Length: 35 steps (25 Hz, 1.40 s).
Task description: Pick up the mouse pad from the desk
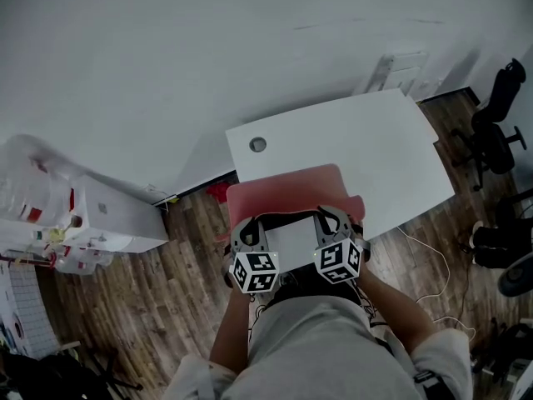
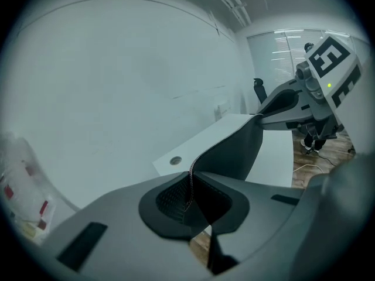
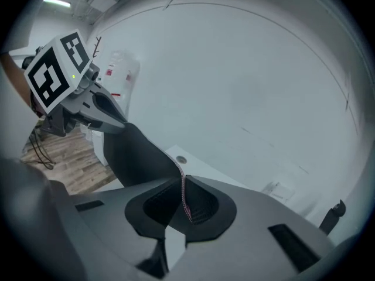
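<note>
Desk (image 1: 383,140) stood against wall, pad (image 1: 287,188) over its near edge, left gripper (image 1: 248,227) on pad's left side, right gripper (image 1: 335,222) on its right, chair (image 1: 498,119) right of desk.

— What's the room like from where you stand?
— Plain white wall (image 1: 208,48), dark wood-plank floor (image 1: 158,307). A white counter (image 1: 391,148) stands against the wall, with a round cable hole (image 1: 258,144) near one corner.
— Anything else?
— A black office chair (image 1: 498,119) at its right, a low white cabinet (image 1: 108,215) at left.
</note>
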### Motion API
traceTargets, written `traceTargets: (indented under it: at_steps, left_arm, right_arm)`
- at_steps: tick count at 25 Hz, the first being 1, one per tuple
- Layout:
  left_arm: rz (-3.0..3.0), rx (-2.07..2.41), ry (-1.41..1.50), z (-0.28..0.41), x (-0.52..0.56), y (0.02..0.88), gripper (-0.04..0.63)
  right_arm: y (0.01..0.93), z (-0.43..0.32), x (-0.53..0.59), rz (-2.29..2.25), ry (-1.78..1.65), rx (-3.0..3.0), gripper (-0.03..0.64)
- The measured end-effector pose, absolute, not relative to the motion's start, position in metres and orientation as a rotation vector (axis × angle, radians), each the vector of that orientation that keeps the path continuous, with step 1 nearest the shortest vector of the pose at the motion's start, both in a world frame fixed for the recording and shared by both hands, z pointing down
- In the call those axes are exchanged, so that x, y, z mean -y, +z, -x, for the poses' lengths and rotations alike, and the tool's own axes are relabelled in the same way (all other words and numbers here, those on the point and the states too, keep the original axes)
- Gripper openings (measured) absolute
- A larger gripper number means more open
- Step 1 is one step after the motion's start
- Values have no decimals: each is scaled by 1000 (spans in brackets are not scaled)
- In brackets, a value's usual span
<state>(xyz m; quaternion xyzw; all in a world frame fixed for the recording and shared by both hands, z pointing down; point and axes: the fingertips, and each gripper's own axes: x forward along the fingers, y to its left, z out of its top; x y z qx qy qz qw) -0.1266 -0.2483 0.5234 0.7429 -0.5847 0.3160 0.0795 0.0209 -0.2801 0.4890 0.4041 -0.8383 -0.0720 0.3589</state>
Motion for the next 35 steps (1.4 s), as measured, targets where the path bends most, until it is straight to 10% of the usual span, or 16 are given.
traceTargets:
  at_steps: [35]
  left_arm:
    - [-2367,2057,555,140,329,349,29]
  right_arm:
    - [334,-11,350,-1347,-336,2374,51]
